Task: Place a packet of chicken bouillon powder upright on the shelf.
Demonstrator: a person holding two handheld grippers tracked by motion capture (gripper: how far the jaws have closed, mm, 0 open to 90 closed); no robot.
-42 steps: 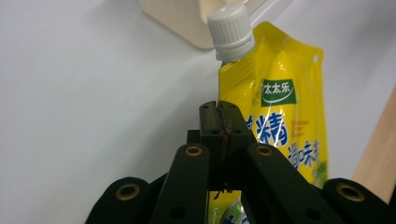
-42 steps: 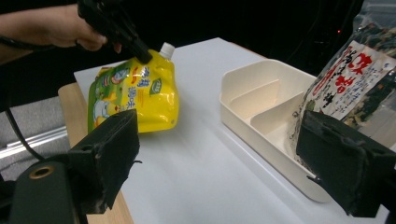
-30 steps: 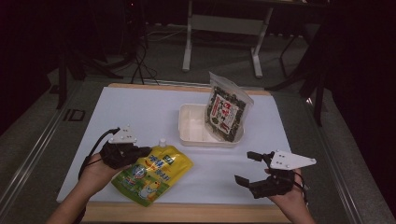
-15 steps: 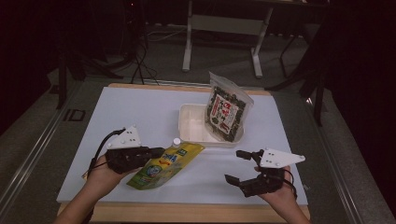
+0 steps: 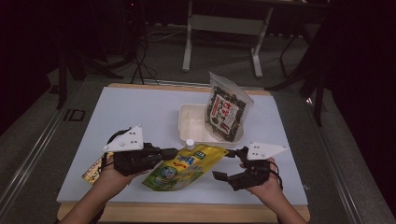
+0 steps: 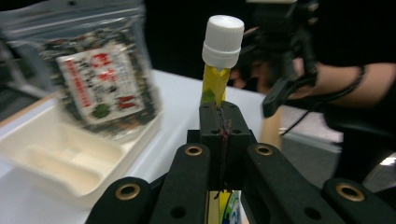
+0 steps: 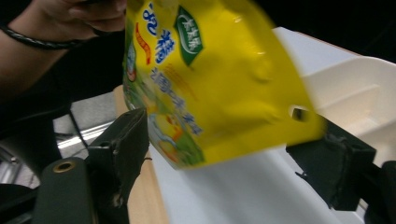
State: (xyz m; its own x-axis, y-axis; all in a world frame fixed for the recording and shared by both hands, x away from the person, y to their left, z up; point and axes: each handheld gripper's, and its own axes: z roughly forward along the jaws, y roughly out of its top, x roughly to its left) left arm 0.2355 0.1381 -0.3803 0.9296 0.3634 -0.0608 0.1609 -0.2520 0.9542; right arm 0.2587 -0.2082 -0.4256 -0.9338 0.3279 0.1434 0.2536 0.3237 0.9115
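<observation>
A yellow spouted pouch (image 5: pixel 187 165) with a white cap (image 5: pixel 190 142) hangs just above the white table, in front of the tray. My left gripper (image 5: pixel 172 152) is shut on the pouch's edge just below the cap (image 6: pixel 223 39), as the left gripper view (image 6: pixel 219 109) shows. From the right, my right gripper (image 5: pixel 226 163) has its jaws on either side of the pouch's far end. They have just been closing. In the right gripper view (image 7: pixel 226 135) the pouch (image 7: pixel 210 79) lies between the spread fingers (image 7: pixel 121 144), and I see no pad pressing on it.
A white compartment tray (image 5: pixel 194 123) stands behind the pouch, with a clear bag of dark seaweed snack (image 5: pixel 227 112) leaning in its right end. A brownish packet (image 5: pixel 93 170) lies under the left hand. The table's wooden front edge (image 5: pixel 187 212) is close to both hands.
The left gripper has lifted the pouch off the table and carried it right, turning it edge-on. The right gripper has moved left until its jaws straddle the pouch's end.
</observation>
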